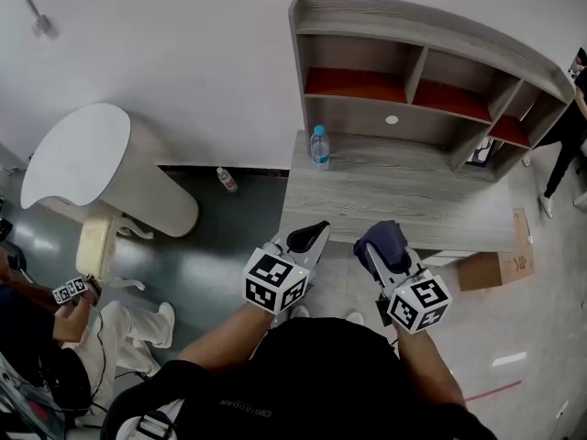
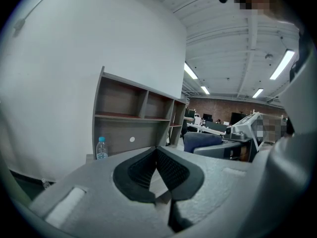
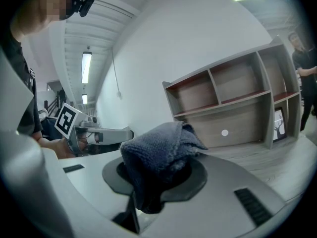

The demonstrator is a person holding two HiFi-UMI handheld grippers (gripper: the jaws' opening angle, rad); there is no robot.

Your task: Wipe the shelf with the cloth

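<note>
A grey wooden shelf unit (image 1: 422, 81) with red-floored compartments stands at the back of a grey desk (image 1: 394, 195); it also shows as the shelf (image 2: 133, 110) and the shelf (image 3: 233, 98). My right gripper (image 1: 378, 243) is shut on a dark blue cloth (image 1: 385, 238), bunched between its jaws and seen close as the cloth (image 3: 161, 150). It hovers at the desk's front edge. My left gripper (image 1: 310, 235) is beside it, shut with nothing between its black pads (image 2: 171, 170).
A water bottle (image 1: 318, 146) stands on the desk's back left corner. A cardboard box (image 1: 500, 264) lies on the floor at right. A white curved counter (image 1: 101, 168) is at left, where another person (image 1: 55, 337) holds a gripper. A person (image 1: 564, 136) stands at far right.
</note>
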